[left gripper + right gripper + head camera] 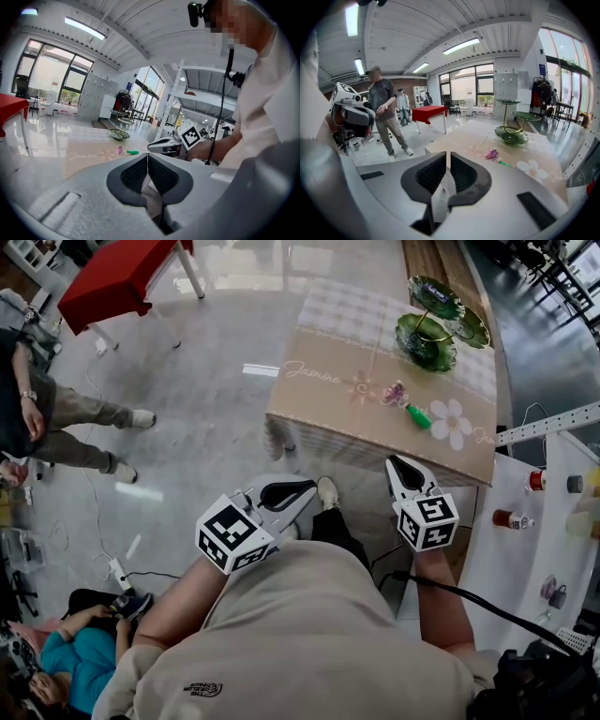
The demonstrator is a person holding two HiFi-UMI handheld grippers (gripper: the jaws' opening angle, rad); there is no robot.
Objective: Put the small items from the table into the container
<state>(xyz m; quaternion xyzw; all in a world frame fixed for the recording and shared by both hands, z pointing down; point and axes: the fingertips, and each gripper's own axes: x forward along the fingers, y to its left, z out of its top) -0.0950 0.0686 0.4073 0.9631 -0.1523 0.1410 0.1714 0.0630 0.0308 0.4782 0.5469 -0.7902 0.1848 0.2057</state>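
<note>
A beige-clothed table (pixel 328 404) carries a small pink item (pixel 395 393) and a green item (pixel 418 416) near a printed flower. A green tiered dish stand (pixel 433 329) stands at its far right end. Both grippers hang short of the table's near edge, above the person's lap. My left gripper (pixel 305 489) is shut and holds nothing. My right gripper (pixel 397 463) is also shut and empty, pointing at the table. In the right gripper view the pink item (pixel 491 153), the green item (pixel 504 163) and the dish stand (pixel 512 136) lie ahead. The left gripper view shows the pink item (pixel 119 150) too.
A red table (pixel 122 277) stands at the far left. One person (pixel 56 418) stands at the left and another sits on the floor (pixel 75 662). A white table (pixel 525 559) with small bottles (pixel 513 519) is close on the right. Cables lie on the floor.
</note>
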